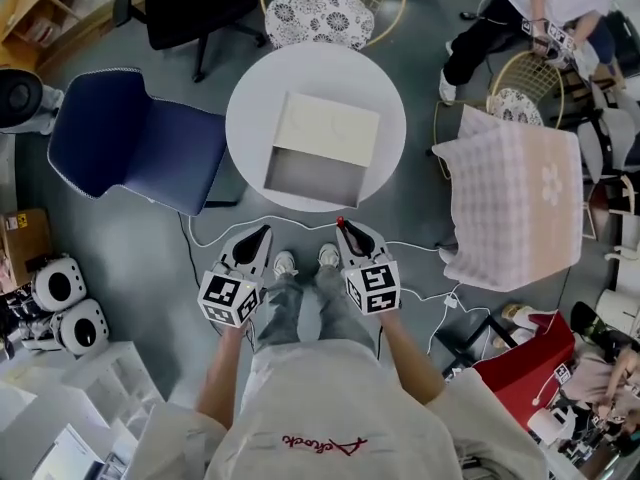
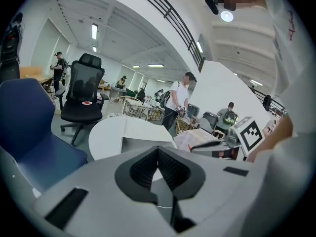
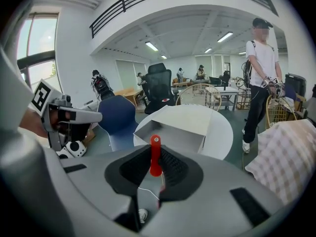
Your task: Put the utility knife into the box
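- Pinched the utility knife [image 3: 155,154] in the right tool [image 3: 154,169], with the red end poking up past the tips.
- Had the left tool [image 2: 159,163] closed up tight, with nothing in it.
- Judged the knife to be light, hard and stiff, with a smooth body that could slip or twist in a thin grip.
- Thought it best to hold it by the middle of the body, away from the end where a blade would come out. Could not see any blade.
- Saw both tools low down, just in front of the person's shoes [image 1: 285,263], near the edge of the round white surface [image 1: 250,118] but not over it yet.
- Found the box [image 1: 312,176] open on that surface, empty, with its lid flap folded back on the far side.
- Spotted nothing between the knife and the box mouth, only the near wall of the box to lift over.
- Noticed a blue chair [image 1: 120,133] to the left, a checked cloth [image 1: 515,193] over a seat to the right, and a white cable [image 1: 205,244] on the floor by the tools, all out of the way.
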A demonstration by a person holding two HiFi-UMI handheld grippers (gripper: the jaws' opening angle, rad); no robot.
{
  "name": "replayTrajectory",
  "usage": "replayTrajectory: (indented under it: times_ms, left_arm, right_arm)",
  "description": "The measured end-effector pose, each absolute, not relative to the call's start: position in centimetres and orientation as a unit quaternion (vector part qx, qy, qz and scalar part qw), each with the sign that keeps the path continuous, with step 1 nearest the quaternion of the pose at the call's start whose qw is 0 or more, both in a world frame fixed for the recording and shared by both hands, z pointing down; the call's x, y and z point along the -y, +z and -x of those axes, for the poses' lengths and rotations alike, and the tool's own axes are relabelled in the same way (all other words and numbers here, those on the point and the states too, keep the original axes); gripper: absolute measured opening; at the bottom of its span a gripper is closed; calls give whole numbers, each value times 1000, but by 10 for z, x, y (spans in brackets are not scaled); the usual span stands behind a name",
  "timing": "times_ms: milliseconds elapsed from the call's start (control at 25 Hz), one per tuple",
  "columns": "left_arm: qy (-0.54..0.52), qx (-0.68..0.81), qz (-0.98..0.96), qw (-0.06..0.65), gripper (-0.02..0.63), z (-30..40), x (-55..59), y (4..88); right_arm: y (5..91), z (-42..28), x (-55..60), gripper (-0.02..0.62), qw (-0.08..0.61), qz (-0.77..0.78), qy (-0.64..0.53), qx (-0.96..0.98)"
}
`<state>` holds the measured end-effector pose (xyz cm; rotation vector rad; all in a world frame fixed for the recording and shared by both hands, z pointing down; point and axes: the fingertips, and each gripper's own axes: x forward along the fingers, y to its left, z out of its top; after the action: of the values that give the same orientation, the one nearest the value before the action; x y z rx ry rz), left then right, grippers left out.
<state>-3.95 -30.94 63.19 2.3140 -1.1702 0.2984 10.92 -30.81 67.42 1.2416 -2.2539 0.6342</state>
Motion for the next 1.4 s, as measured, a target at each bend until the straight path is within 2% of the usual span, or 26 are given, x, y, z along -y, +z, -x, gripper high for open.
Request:
replayTrajectory:
  times_ms: [760, 920, 1240, 1400]
  left_arm:
    - [94, 462, -835, 283, 11, 59, 284, 627]
    - [89, 473, -829, 286, 12, 66, 283, 626]
    - [89, 483, -823, 285, 12, 80, 275, 628]
    - [90, 487, -820, 287, 12, 87, 273, 630]
  right_arm:
    - [722, -84, 421, 66, 306, -394, 215, 839]
    - [744, -79, 426, 66, 363, -348, 200, 841]
    - [785, -66, 404, 66, 535, -201, 77, 817]
    - [798, -58, 407, 66, 576, -157, 51, 801]
